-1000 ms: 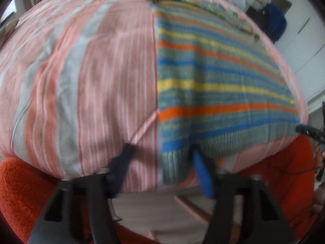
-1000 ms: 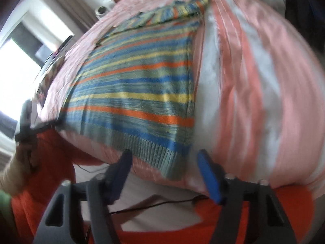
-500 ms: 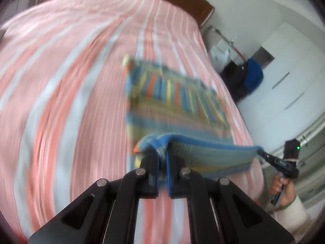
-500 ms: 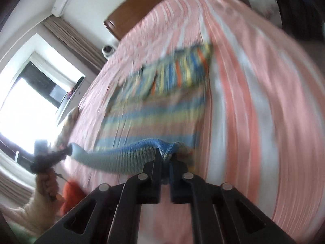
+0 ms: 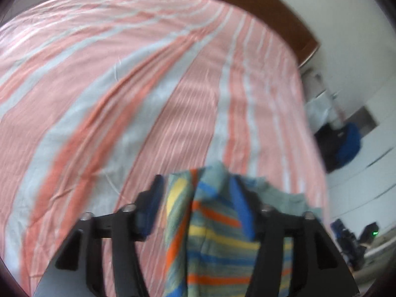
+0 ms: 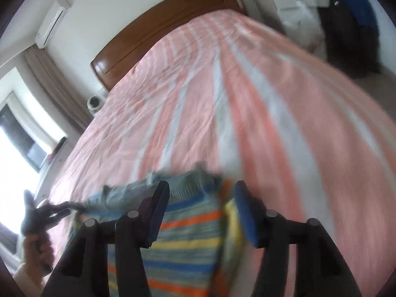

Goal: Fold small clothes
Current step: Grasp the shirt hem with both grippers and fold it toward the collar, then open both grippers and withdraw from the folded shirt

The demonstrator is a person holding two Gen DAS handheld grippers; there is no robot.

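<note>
Item: striped sweater (image 5: 212,245), folded hem-over on bed (image 5: 123,86), near foot edge. You had left gripper (image 5: 198,205) and right gripper (image 6: 201,208) just opening, fingers apart, nothing pinched. Next: likely regrasp for second fold.

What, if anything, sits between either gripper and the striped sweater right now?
Nothing visible. The striped sweater lies directly between the open fingers of the left gripper and the right gripper. Both have just been opening, and only bedspread lies beyond.

Sweater (image 5: 212,242) on bed (image 5: 123,86), near edge; headboard (image 6: 158,27) behind; left tool (image 6: 49,211) at sweater's left.
</note>
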